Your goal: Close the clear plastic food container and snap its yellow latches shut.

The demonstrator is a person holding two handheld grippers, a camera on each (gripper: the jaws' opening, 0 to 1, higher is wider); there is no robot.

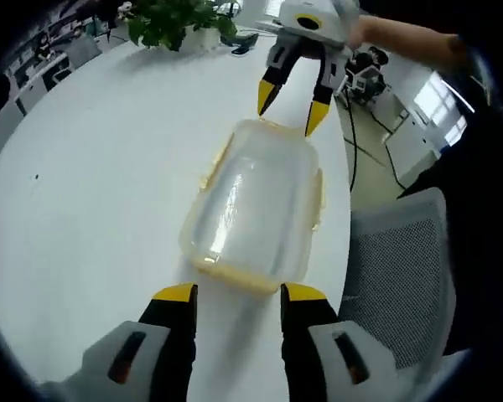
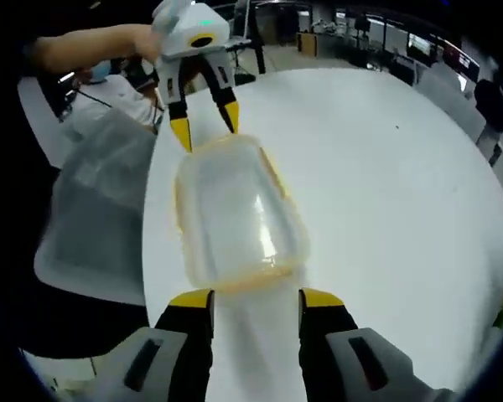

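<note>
Clear container (image 1: 253,205), lid on, lay on the white tabletop (image 1: 92,209) near its edge. Left gripper (image 1: 233,295) and right gripper (image 2: 255,295) faced opposite ends, fingers spread, holding nothing.

Round white worktop (image 1: 92,184), smooth, glossy; one small dark speck (image 1: 35,177) on it toward the edge in the left gripper view. Leafy green potted plant (image 1: 180,21) at the far rim of the worktop, in a pale pot. A dark flat item (image 1: 245,42) lies just beside the plant; too small to identify. Grey mesh-backed chair (image 1: 394,268) stands against the worktop's edge; the same chair (image 2: 96,218) appears blurred in the right gripper view. Black cable (image 1: 352,142) trails across the pale floor beyond the worktop. Background: open office with rows of desks and monitors (image 2: 402,38), bright windows (image 1: 440,96).
</note>
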